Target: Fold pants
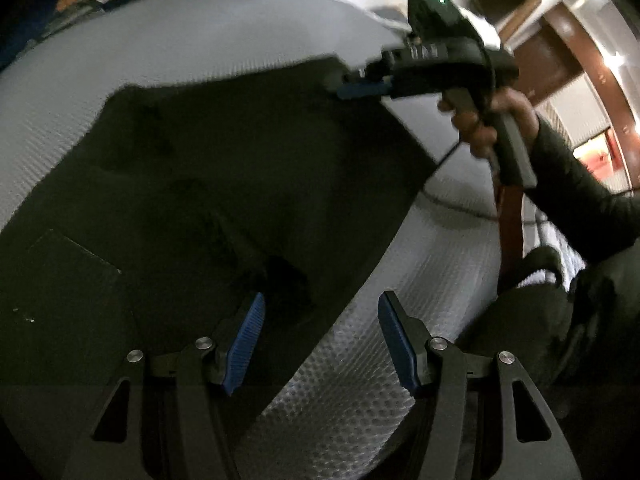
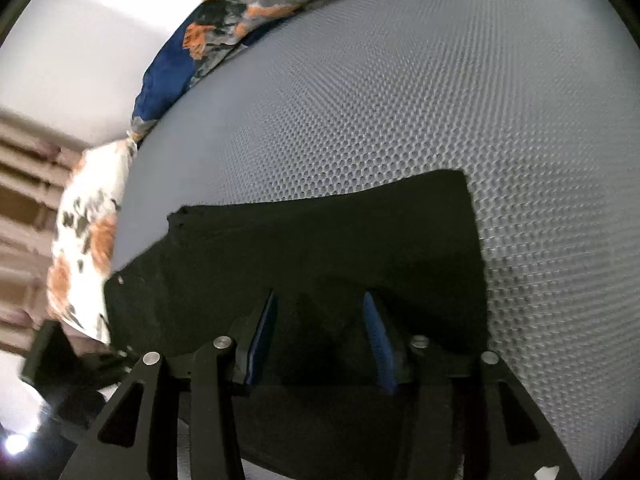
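The dark pants (image 1: 208, 184) lie spread flat on a grey textured mat (image 1: 168, 40). My left gripper (image 1: 320, 320) is open, low over the pants' near edge, its left finger over the cloth and its right finger over the mat. In the left wrist view my right gripper (image 1: 360, 90) sits at the pants' far corner, held by a hand. In the right wrist view my right gripper (image 2: 320, 320) is open just above the dark pants (image 2: 320, 240), with cloth between and under the blue pads (image 2: 376, 336). Nothing is gripped.
The grey mat (image 2: 400, 100) covers a bed. A blue and orange flowered blanket (image 2: 224, 28) and a white flowered pillow (image 2: 88, 232) lie at its far edge. A cable (image 1: 452, 204) trails across the mat near the person's sleeve (image 1: 580, 188). Wooden furniture (image 1: 568, 40) stands behind.
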The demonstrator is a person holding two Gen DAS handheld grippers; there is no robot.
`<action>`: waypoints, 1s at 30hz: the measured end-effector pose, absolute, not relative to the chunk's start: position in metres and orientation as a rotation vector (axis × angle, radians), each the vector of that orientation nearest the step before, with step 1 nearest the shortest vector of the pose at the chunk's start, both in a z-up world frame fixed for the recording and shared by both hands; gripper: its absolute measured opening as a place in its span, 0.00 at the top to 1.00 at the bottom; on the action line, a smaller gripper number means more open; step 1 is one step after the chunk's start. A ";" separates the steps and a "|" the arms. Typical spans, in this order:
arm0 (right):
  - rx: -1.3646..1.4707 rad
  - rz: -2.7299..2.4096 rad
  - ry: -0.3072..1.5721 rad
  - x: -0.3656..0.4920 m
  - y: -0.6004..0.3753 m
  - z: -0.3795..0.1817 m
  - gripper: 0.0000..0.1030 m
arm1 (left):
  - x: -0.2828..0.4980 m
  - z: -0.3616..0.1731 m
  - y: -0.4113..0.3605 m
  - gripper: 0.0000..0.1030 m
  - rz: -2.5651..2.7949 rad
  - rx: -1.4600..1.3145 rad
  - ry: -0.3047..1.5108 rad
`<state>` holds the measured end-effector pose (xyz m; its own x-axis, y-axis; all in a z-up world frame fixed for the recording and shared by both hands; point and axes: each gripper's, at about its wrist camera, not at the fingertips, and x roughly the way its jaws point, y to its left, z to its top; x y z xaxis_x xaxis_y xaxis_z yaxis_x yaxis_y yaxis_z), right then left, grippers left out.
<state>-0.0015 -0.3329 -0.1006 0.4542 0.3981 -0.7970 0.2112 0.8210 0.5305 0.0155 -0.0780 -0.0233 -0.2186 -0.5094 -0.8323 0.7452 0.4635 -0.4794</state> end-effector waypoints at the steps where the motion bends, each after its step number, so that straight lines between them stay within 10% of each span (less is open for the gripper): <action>1: 0.598 0.123 1.108 -0.005 -0.331 -0.097 0.58 | 0.016 -0.019 -0.077 0.43 -1.160 0.206 1.337; 30: 0.383 0.344 1.095 -0.067 -0.265 -0.093 0.57 | 0.022 -0.062 -0.081 0.35 -0.803 -0.225 1.486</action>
